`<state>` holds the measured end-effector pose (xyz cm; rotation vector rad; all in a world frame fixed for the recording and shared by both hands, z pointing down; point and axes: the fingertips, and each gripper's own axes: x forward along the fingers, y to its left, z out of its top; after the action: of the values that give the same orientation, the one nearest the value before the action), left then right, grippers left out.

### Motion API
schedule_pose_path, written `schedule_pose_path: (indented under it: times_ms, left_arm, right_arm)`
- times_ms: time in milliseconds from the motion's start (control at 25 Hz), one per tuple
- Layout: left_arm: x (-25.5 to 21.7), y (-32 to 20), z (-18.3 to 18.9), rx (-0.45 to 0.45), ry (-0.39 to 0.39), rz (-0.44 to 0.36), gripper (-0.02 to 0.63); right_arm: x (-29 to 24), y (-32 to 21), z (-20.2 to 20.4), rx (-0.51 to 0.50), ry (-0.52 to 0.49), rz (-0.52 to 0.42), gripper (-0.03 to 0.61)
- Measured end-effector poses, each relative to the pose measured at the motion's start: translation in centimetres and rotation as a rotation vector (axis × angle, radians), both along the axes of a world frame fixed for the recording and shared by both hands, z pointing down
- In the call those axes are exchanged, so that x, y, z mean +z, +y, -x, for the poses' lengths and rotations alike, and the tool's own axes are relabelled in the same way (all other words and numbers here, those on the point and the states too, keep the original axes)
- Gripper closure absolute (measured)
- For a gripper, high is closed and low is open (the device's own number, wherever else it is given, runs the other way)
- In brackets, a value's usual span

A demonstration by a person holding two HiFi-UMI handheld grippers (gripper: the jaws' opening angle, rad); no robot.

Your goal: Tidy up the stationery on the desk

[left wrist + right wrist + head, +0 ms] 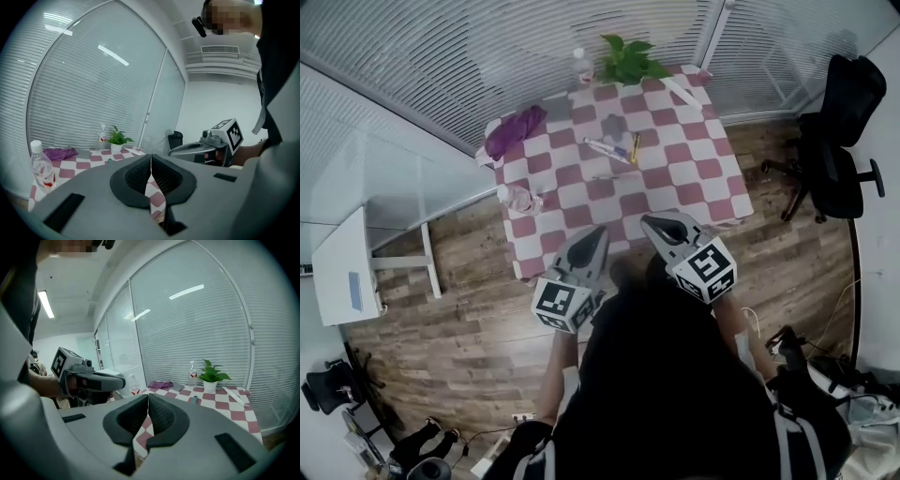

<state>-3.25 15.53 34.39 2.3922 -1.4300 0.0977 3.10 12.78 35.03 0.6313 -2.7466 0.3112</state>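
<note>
Several pens [609,149] lie in a small cluster at the middle of the pink-and-white checked table [694,178], one of them yellow [635,147]. A long white strip [682,92] lies near the far right corner, also seen as the white strip [233,396] in the right gripper view. My left gripper [598,234] and right gripper [649,223] hover side by side at the table's near edge, close to my body. Both are shut with nothing between the jaws. The left gripper [151,161] and right gripper [148,401] each show their pads pressed together.
A potted plant [630,58] and a water bottle [580,64] stand at the far edge. A purple cloth [514,131] lies at the left corner, and another bottle [521,199] rests at the left edge. A black office chair [834,141] stands to the right, a white desk [342,272] to the left.
</note>
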Motion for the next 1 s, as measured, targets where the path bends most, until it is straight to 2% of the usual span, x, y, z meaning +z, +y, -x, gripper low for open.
schedule_pose_path:
  times_ms: [240,440,640,800,1000]
  left_arm:
    - [1.2,-2.1,-0.4,0.000,0.001,0.046,0.580]
    - [1.0,-4.6,-0.4,-0.012,0.015,0.073,0.580]
    - [1.2,-7.2,-0.1,-0.058,-0.004,0.088,0.580]
    - [1.8,-8.5,0.0,-0.108,-0.008,0.102,0.580]
    - [3.2,-9.0,0.0,-0.181,-0.004,0.147,0.580]
  right_arm:
    - [1.5,-3.0,-0.1,0.010,0.044,0.021,0.557]
    - [1.6,-6.0,0.5,-0.034,0.056,0.014,0.557]
    - [3.4,-9.3,1.2,-0.101,0.114,-0.002,0.555]
    - [5.4,-10.9,2.0,-0.151,0.128,0.061,0.555]
    - [7.7,-11.9,2.6,-0.233,0.155,0.087,0.555]
